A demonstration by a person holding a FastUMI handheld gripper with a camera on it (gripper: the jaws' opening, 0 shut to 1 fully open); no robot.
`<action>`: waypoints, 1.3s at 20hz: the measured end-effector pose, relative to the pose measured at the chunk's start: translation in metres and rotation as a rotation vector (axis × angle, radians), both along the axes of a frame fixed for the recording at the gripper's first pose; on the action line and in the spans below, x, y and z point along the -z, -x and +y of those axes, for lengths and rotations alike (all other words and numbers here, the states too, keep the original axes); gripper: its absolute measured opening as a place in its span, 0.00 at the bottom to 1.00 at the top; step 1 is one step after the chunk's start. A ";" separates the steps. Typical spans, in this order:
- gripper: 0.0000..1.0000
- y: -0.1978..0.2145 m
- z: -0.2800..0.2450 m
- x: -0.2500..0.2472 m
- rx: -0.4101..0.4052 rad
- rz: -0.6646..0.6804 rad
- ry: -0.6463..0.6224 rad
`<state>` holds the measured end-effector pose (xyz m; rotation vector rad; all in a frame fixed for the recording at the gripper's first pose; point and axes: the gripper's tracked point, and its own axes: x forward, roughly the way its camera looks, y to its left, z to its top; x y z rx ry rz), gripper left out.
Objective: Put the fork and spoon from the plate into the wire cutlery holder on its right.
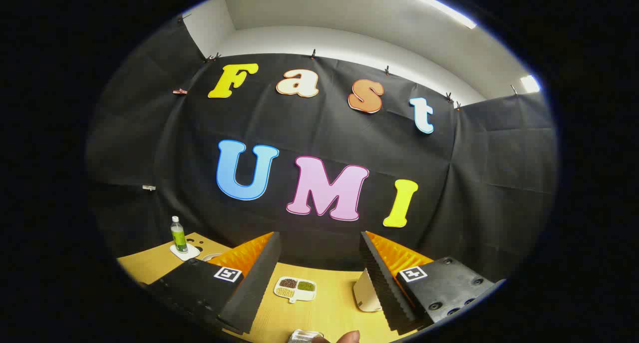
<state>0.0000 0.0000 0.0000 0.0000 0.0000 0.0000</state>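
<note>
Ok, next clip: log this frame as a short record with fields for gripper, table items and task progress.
gripper: gripper open, raised, fingers apart with nothing between them
table: wooden table
beyond fingers: divided snack tray with three fillings
far left: green bottle upright on a white coaster
by right finger: pale object, partly hidden, kind unclear
near edge: shiny item and a fingertip
progress: nothing gripped yet

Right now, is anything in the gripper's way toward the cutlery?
The path to the cutlery cannot be judged from here. The gripper is open, empty and aimed at the booth wall; a divided dish lies on the table ahead between its fingers.
</note>
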 end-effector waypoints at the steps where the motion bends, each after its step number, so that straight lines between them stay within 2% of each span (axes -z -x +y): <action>1: 0.98 0.000 0.002 0.001 0.003 0.007 -0.004; 16: 0.98 0.005 0.032 -0.007 0.041 0.012 0.001; 20: 0.98 0.013 0.063 0.008 -0.030 0.091 -0.019; 26: 0.98 0.040 0.133 0.067 -0.180 0.333 -0.050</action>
